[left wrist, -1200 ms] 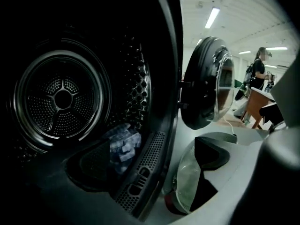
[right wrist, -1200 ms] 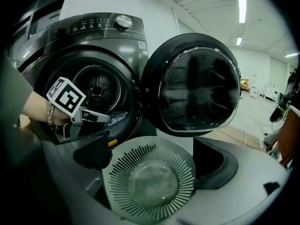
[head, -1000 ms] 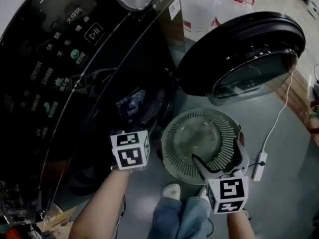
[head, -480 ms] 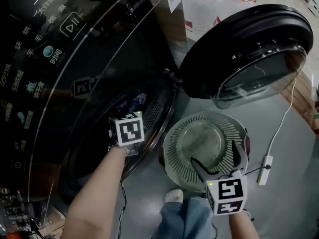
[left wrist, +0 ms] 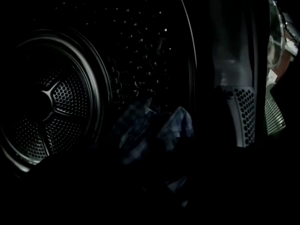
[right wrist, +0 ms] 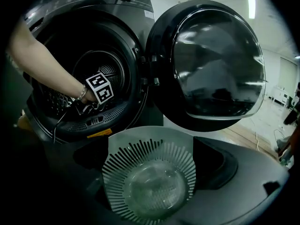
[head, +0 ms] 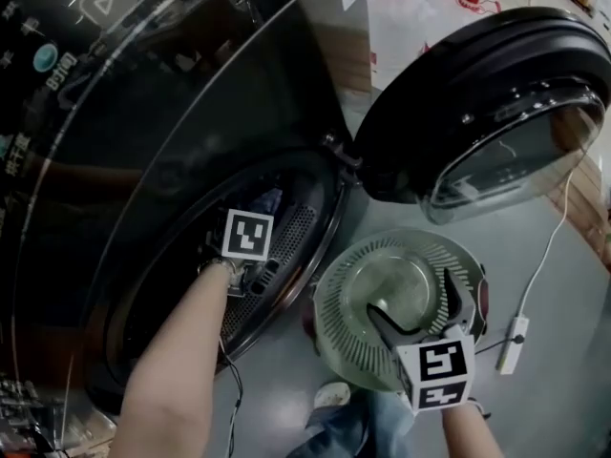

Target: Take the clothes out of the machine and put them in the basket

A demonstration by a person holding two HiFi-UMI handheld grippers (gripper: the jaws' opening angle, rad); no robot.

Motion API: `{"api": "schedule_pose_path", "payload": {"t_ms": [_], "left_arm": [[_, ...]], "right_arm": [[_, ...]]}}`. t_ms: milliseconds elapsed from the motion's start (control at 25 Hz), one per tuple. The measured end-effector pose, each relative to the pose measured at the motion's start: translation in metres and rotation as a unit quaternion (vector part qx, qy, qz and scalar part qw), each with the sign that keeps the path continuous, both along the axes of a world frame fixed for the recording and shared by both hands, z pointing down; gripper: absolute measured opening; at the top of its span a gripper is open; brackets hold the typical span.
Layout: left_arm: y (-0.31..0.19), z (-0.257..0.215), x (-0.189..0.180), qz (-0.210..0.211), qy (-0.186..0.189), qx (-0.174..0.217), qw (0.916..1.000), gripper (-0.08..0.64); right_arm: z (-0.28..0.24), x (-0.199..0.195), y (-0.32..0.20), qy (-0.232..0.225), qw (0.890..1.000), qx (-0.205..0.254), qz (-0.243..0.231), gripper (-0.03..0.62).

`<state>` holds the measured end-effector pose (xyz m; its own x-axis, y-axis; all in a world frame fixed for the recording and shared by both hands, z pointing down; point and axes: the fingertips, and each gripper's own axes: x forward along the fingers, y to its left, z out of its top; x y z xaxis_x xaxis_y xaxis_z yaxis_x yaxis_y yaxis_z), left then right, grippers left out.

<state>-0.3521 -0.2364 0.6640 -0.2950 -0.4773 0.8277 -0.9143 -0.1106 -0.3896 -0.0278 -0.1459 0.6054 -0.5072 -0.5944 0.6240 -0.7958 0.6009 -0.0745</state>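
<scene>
The left tongs [head: 250,277] reached into the machine's drum [left wrist: 61,97]. Their jaws had just been narrowing, but the dark hid them, so no grip could be told. A crumpled checked cloth [left wrist: 154,130] lay just ahead on the perforated steel. The right tongs [head: 409,292] stood wide apart and empty above the round, slatted plastic basket [head: 344,294], below the domed glass door [head: 496,113].

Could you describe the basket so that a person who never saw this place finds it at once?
Start at the dark washing machine, whose round door stands swung open. On the floor just below that door sits the basket. It is the only pale, round thing there, with narrow slits all around its wall.
</scene>
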Motion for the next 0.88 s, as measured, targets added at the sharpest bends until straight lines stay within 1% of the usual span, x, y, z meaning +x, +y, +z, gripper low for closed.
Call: {"api": "schedule_pose_path", "payload": {"t_ms": [80, 120, 160, 200, 240, 360, 520, 640, 800, 880], "left_arm": [[-0.002, 0.008, -0.004, 0.015, -0.013, -0.011, 0.9997, 0.441], [-0.002, 0.011, -0.004, 0.02, -0.012, -0.017, 0.9996, 0.421], [-0.002, 0.012, -0.004, 0.019, -0.012, -0.022, 0.9995, 0.309], [0.0, 0.011, -0.005, 0.016, -0.014, -0.024, 0.9995, 0.032], [0.001, 0.01, -0.006, 0.014, -0.017, -0.023, 0.9995, 0.015], [0.007, 0.002, -0.005, 0.01, -0.016, -0.022, 0.9996, 0.014], [0.017, -0.023, -0.001, 0.009, -0.048, -0.017, 0.9986, 0.014], [0.027, -0.031, 0.01, 0.012, -0.045, -0.019, 0.9987, 0.014], [0.047, -0.054, 0.015, 0.011, -0.071, -0.021, 0.9972, 0.014], [0.058, -0.061, 0.02, 0.007, -0.068, -0.024, 0.9974, 0.013]], "right_arm": [[0.005, -0.002, 0.0, 0.002, 1.0, 0.001, -0.007, 0.563], [0.008, -0.002, 0.0, 0.004, 1.0, 0.001, -0.01, 0.563], [0.01, -0.001, 0.0, 0.006, 1.0, 0.001, -0.012, 0.563], [0.012, 0.0, 0.0, 0.009, 1.0, 0.0, -0.013, 0.563], [0.013, 0.001, 0.001, 0.011, 1.0, -0.001, -0.014, 0.563], [0.008, 0.005, 0.006, 0.013, 1.0, -0.006, -0.012, 0.563], [-0.01, 0.01, 0.019, 0.007, 1.0, -0.016, -0.005, 0.561], [-0.026, 0.014, 0.027, 0.001, 1.0, -0.023, 0.001, 0.561], [-0.046, 0.023, 0.036, -0.001, 0.999, -0.032, 0.006, 0.561], [-0.055, 0.027, 0.039, 0.001, 0.999, -0.036, 0.007, 0.561]]}}
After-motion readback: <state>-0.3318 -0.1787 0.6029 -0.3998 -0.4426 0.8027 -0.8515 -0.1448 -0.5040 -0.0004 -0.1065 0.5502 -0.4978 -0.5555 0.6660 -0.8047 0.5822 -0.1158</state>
